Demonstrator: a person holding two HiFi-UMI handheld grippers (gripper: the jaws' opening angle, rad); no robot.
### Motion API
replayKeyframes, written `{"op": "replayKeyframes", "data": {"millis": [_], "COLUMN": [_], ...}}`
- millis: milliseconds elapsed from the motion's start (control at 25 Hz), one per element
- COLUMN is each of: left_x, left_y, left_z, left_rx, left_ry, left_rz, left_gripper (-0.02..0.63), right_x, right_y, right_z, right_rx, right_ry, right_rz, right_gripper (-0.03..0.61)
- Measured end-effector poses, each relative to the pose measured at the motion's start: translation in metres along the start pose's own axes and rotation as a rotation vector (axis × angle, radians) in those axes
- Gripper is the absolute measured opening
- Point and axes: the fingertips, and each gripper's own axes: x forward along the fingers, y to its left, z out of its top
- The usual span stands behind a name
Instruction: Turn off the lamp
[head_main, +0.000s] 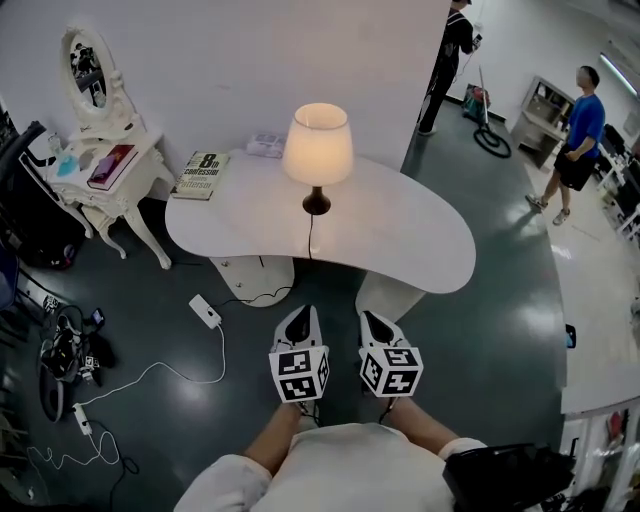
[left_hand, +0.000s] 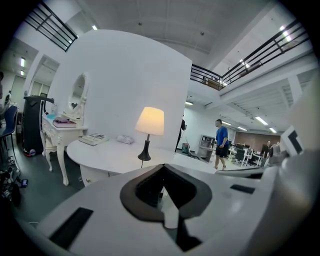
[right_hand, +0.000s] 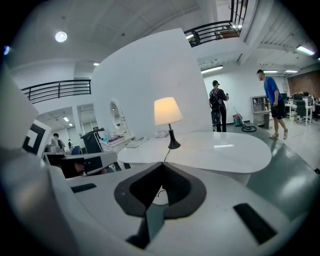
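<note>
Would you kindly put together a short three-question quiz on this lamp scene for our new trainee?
1. True or false: the lamp on the white table is lit.
2. In the head view, what lies at the table's left end? A) a book B) a mug C) a laptop
3. Fill in: the jaws of the left gripper and the right gripper are both ____.
Key: 1 true; 2 A; 3 shut, with nothing between them.
</note>
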Motion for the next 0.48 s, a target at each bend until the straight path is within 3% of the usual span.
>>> {"op": "replayKeyframes", "data": {"millis": [480], "left_x": [0.066], "left_y": [0.031], "left_z": [0.028], "left_rx": [0.029], "left_ry": [0.012], "left_rz": [-0.067], "left_gripper": [0.009], "right_x": [0.067], "right_y": [0.004], "right_z": [0.035], "right_rx": [0.023], "right_ry": [-0.029], "right_rz": [-0.043], "right_gripper": [-0.002]}}
